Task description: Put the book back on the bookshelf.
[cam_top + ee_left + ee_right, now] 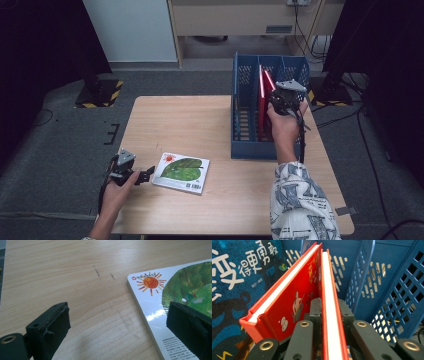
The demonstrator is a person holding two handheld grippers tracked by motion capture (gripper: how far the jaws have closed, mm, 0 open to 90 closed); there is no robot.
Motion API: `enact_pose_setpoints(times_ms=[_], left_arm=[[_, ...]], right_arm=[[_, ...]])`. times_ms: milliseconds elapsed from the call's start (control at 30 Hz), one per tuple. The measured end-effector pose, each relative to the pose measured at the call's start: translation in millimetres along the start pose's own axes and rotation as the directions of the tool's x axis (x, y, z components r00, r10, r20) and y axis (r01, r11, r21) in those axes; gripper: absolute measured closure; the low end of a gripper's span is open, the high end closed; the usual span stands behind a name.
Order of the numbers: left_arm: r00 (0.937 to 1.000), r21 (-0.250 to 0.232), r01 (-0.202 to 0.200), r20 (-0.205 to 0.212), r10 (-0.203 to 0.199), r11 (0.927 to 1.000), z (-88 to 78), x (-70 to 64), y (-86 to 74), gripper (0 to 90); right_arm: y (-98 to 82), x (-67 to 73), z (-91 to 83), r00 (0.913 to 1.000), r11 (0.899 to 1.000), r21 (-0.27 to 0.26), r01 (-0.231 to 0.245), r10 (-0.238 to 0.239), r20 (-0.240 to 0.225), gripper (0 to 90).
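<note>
A white picture book (181,172) with a green leaf and an orange sun on its cover lies flat near the table's front. My left gripper (146,175) stands open just left of it; in the left gripper view the book's corner (160,290) reaches in between the jaws, and my left gripper (120,322) touches nothing. My right gripper (280,102) is down in the blue rack (245,145), shut on a thin red book (328,277) that stands on edge. Its jaws (331,307) clasp both covers. A second red book (287,295) leans beside it.
A dark blue book (234,282) with white characters stands to the left of the red ones. The rack's perforated dividers (387,277) are close on the right. The rack sits at the table's right back; bare wood (175,125) spreads left of it.
</note>
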State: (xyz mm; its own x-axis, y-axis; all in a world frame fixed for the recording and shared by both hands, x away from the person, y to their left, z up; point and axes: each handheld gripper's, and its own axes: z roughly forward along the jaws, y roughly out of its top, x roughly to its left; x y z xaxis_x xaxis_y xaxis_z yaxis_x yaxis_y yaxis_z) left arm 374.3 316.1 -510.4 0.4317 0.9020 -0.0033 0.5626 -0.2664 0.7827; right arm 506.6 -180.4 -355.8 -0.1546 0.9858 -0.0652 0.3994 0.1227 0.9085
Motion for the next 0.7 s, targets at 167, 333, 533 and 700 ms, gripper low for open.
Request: enact_pose_setpoints(times_ms=[167,333,533,700], left_arm=[[1.0,0.004,-0.003,-0.001,0.003,1.0,-0.4,0.8,-0.1,4.2],[1.0,0.004,-0.004,-0.001,0.004,1.0,-0.4,0.6,-0.1,4.3],[1.0,-0.001,0.004,0.002,-0.004,1.0,-0.7,1.3,-1.5,4.3],[0.9996,-0.008,0.027,-0.003,-0.027,0.9996,-1.8,4.1,-1.5,4.5]], right_arm=[[-0.3,0.0,1.0,0.9998,1.0,-0.014,0.004,-0.004,0.018,79.4],[1.9,0.3,3.7,0.9991,0.999,-0.049,-0.011,0.013,0.039,79.5],[8.8,-1.6,13.3,0.9981,0.997,-0.071,-0.028,0.032,0.052,79.4],[11.9,-1.4,23.4,0.9975,0.997,-0.068,-0.035,0.039,0.059,79.4]])
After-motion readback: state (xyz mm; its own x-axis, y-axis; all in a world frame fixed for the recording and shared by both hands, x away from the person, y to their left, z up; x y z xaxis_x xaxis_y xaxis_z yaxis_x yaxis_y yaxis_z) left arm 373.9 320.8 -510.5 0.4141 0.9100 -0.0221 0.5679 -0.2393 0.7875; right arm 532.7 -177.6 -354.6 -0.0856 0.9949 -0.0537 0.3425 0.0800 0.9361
